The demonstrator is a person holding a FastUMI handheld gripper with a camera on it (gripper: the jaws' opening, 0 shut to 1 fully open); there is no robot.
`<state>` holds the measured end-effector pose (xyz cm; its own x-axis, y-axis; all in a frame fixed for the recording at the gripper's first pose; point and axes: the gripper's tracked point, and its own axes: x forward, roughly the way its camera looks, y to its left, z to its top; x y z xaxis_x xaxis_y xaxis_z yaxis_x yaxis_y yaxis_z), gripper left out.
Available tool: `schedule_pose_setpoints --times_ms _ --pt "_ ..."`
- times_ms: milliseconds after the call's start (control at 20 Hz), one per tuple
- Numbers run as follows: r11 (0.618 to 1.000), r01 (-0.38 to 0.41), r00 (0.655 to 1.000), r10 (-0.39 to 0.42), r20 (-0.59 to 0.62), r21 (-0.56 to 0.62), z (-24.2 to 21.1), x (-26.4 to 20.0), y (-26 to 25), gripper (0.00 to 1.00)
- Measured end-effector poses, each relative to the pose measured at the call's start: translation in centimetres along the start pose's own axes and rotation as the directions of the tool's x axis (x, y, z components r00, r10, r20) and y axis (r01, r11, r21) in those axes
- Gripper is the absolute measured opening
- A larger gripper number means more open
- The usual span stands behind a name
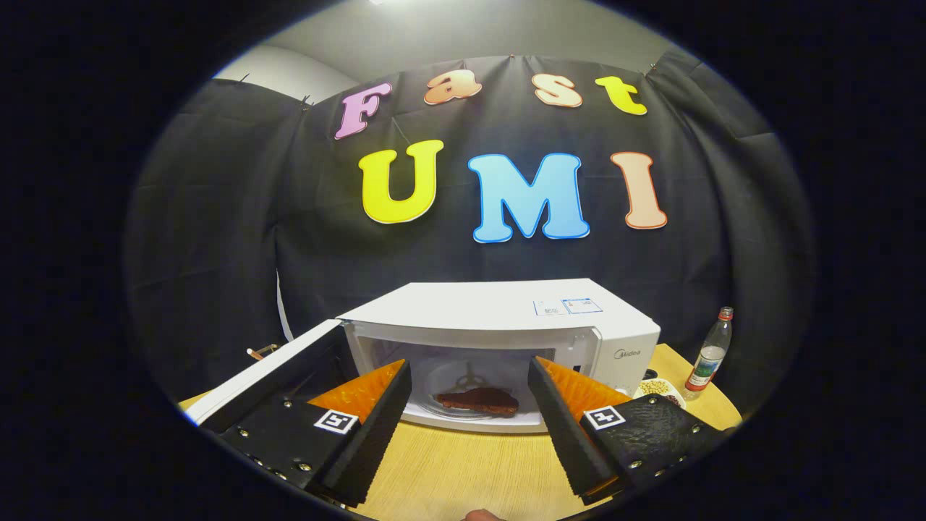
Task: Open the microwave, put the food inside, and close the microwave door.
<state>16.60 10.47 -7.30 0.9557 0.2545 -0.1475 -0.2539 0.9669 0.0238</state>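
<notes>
microwave point(506, 318) sat at table point(463, 470) far edge, door point(268, 376) swung open left. food point(477, 401) already lay on turntable inside. gripper point(469, 427) fingers spread wide, empty, food beyond them. next step likely: push door's outer edge rightward, steady arc until latched, fingers clear of cavity.

Gripper point(469, 423) level, jaws spread wide apart, nothing between them, both fingers point(376, 427) free.
</notes>
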Motion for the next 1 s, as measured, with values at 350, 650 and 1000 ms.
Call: schedule_pose_setpoints --times_ms 350,650,1000 --pt "0.999 -0.042 0.999 0.041 0.013 0.024 -0.1 -8.2 3.2 0.98" --pt "0.984 -0.173 0.985 0.172 0.027 0.040 -0.5 -12.8 9.8 0.98" --pt "0.923 -0.384 0.922 0.384 0.049 -0.003 -0.2 -16.8 19.6 0.87"
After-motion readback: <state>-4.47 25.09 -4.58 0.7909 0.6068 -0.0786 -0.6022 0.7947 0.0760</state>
